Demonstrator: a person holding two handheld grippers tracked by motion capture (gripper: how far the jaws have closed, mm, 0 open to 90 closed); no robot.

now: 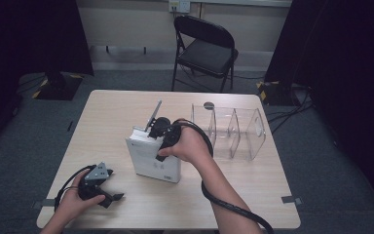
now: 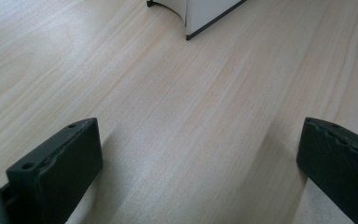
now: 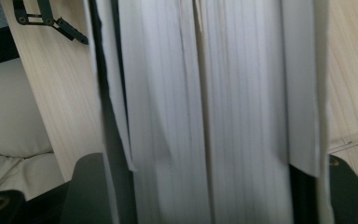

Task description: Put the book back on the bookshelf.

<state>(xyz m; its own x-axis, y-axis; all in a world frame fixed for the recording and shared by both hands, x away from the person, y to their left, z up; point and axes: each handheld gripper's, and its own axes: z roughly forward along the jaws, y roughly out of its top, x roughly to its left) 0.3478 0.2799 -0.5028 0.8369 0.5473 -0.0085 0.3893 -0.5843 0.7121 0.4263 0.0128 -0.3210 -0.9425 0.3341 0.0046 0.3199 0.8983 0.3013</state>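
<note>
White thick book [image 1: 153, 158] stands upright mid-table on our pale wooden table [image 1: 126, 105], our right gripper [image 1: 158, 127] clamped on its pages, our left gripper [image 1: 108, 194] spread open on the wood, grey carpet around.

The left hand [image 1: 73, 201] holds the left gripper [image 1: 111, 196] low, close to the person. Its two black jaws stand far apart with nothing between them. The jaws point away from the person and a bit to the right. A black cable loops from it past the hand.

The right arm reaches forward, farther out than the left gripper. The right hand [image 1: 191, 145] holds the right gripper [image 1: 152, 132] pointing down. Its jaws sit one on each side of a thick white book [image 1: 153, 158], pressing it. A thick cable runs back along the right forearm.
</note>
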